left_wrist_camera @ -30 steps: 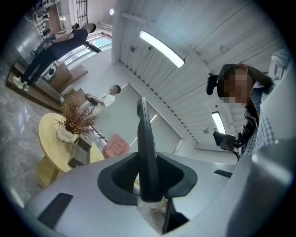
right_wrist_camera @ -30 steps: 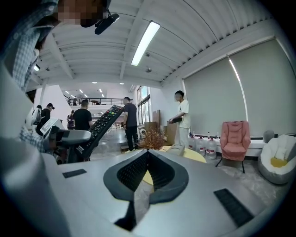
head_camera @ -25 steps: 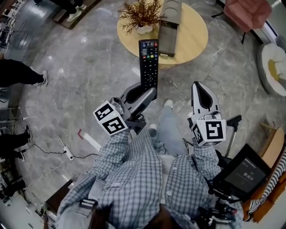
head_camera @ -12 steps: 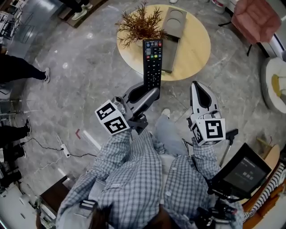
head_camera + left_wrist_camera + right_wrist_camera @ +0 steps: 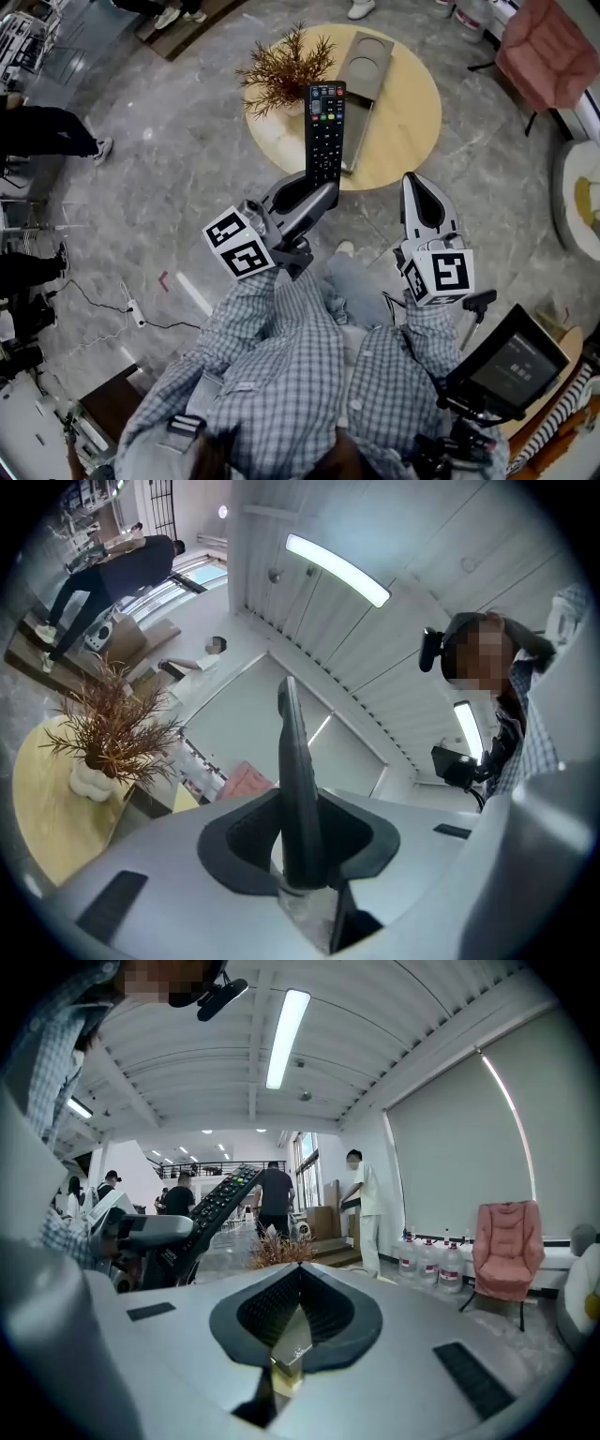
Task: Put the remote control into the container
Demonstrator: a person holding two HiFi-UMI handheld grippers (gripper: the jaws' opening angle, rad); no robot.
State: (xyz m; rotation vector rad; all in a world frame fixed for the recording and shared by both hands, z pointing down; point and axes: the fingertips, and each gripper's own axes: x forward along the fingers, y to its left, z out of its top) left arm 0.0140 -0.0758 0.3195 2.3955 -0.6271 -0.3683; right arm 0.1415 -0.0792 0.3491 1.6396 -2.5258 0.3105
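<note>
Head view: my left gripper (image 5: 317,194) is clamped on the bottom end of the remote control (image 5: 325,131). The remote sticks out ahead, buttons up, ready to lay lengthwise into the grey container (image 5: 368,56) on the round table (image 5: 412,112). My right gripper (image 5: 417,183) is pressed together on nothing, kept aside. A second ago the remote hung half over floor; now it shows wholly against the tabletop.
</note>
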